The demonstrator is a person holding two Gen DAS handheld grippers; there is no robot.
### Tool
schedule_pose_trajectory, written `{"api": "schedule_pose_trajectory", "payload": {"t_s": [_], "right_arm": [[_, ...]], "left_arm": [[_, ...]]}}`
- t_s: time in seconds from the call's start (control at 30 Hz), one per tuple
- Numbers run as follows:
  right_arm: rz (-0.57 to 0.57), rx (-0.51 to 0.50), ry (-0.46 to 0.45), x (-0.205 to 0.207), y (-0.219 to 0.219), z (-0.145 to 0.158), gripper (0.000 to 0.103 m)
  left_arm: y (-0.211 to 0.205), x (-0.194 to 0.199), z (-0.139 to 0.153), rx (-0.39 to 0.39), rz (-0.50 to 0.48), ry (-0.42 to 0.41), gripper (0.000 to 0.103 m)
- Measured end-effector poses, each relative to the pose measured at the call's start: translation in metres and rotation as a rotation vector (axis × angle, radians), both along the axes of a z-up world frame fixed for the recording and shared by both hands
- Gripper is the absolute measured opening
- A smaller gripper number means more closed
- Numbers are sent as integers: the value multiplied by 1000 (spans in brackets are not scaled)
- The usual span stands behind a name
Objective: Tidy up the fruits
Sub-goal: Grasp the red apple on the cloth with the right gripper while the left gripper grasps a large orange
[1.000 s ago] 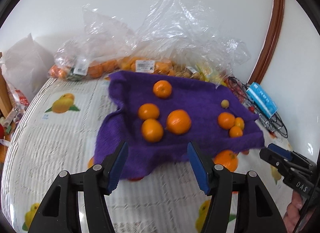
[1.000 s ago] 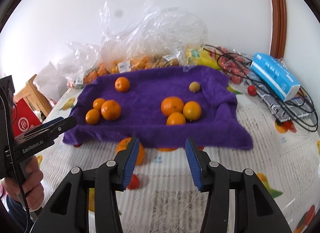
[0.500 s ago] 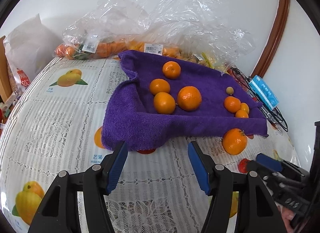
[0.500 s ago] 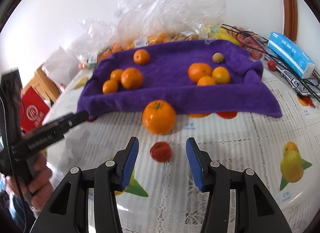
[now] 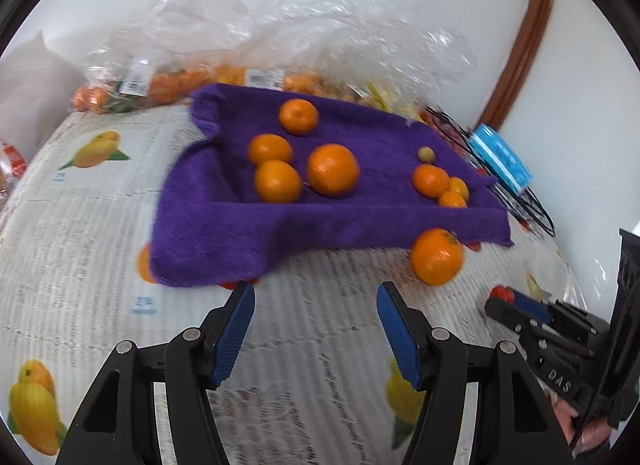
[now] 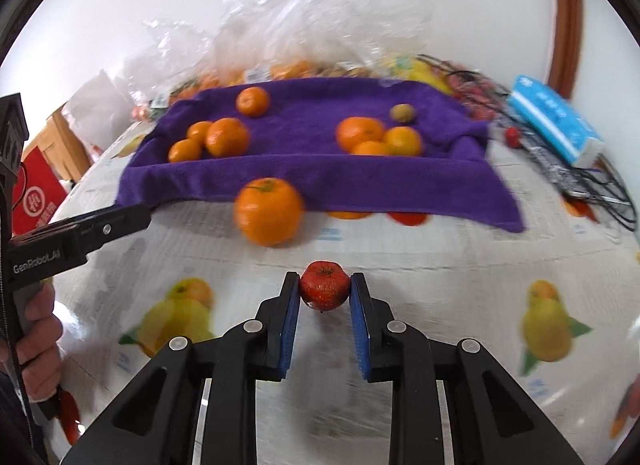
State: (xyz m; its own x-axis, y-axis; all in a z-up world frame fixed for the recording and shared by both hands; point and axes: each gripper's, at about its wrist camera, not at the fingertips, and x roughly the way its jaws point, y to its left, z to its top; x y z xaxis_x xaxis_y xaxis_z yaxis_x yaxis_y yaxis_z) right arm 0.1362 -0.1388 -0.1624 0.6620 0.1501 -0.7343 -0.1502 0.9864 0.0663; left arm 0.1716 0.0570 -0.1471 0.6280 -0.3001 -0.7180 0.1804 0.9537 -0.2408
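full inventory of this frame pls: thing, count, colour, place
oranges on towel: 7, orange, a group of three with one behind, and a group of three
small round fruit: 1, olive, back right of towel
loose orange: 1, orange, on tablecloth in front of towel
red fruit: 1, red, between the right gripper's pads
towel: 1, purple, mid table
tablecloth: 1, white lace with fruit prints
plastic bags: several, clear, fruit inside, behind towel
blue pack: 1, blue, right of towel
wire rack: black, under blue pack
left gripper: open, empty
right gripper: closed on red fruit
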Motion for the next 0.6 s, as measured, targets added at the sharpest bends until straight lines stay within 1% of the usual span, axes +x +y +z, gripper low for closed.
{"api": "schedule_pose_trajectory", "payload": {"t_s": [0.07,0.17,0.2,0.23,0.27,0.37,0.47,0.57,0.6], "right_arm": [[-25,-12,-3,-3,-14,-1,25],[-64,-38,-7,-8,-34,-4,25],[-72,-37,-7,-9,-39,-4,25],[-83,-35,-5,-12,-46,-4,25],[-90,-38,-5,-15,-52,-4,25],[-113,-47,-21,-24,-66,-2,25],[-129,-48,-34,-32,-76,-1,25],[-135,-50,-40,-35,-81,-1,25],[-134,-46,-42,-35,-82,-1,25]], "left_arm": [[-11,-1,-3,0,-33,29,62],[-24,1,-8,-109,-95,82,67],[-30,2,-9,-117,-93,85,68],[-35,3,-9,-108,-88,81,68],[-44,4,-9,-79,-80,73,68],[-68,10,-9,-28,-62,52,68],[-84,17,-8,21,-38,25,68],[-99,26,-12,101,-17,29,68],[-102,28,-13,106,-12,31,68]]}}
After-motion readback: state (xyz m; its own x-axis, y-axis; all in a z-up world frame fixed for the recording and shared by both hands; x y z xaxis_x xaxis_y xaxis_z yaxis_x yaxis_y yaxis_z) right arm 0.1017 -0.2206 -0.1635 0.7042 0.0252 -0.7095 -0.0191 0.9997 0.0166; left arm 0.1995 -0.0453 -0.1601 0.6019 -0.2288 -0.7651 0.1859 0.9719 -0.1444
